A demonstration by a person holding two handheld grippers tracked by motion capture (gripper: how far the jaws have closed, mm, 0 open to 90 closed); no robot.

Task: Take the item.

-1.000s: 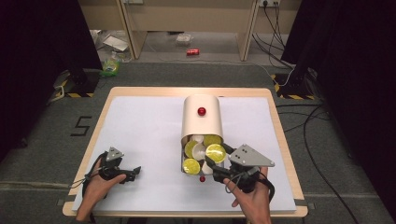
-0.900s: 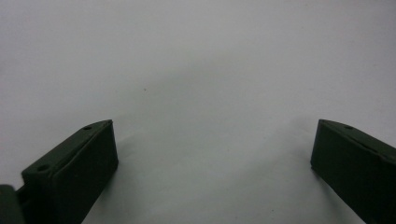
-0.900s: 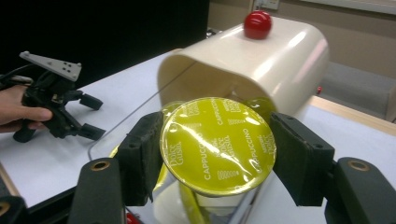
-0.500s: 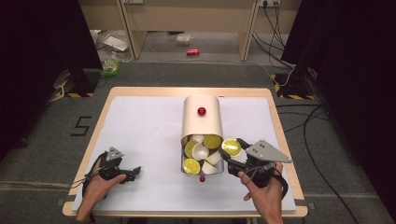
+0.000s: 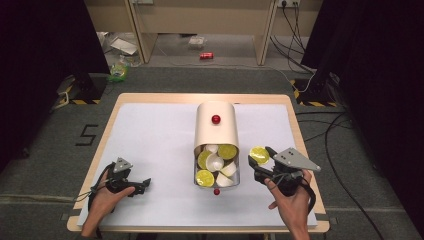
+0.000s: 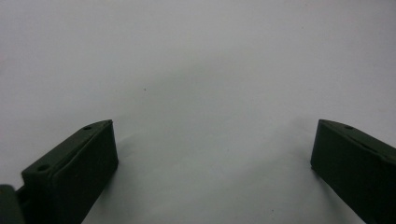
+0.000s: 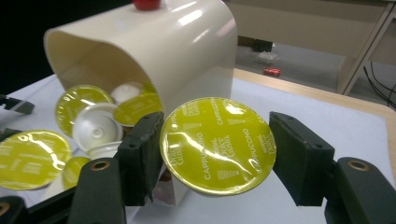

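A cream container [image 5: 216, 127] with a red knob [image 5: 216, 119] lies at the table's middle, its open front toward me. Several coffee capsules [image 5: 215, 162] with yellow-green foil lids or white bodies fill that opening. My right gripper [image 5: 260, 162] is just right of the opening, shut on one capsule [image 5: 259, 154]. In the right gripper view the foil lid of that capsule [image 7: 218, 144] faces the camera between the two jaws of the right gripper [image 7: 218, 154], with the container [image 7: 187, 51] behind. My left gripper [image 5: 145, 184] rests open at the front left, over the bare white sheet [image 6: 196, 70].
A second red knob [image 5: 216, 191] sits at the front edge of the container's opening. The white sheet [image 5: 150, 140] covers the wooden table [image 5: 295, 125]. Cables [image 5: 345, 135] lie on the floor to the right, and a red can [image 5: 206, 56] lies beyond the table.
My right gripper has drawn back to the right from the container's opening with a capsule in its jaws. The left gripper has stayed still.
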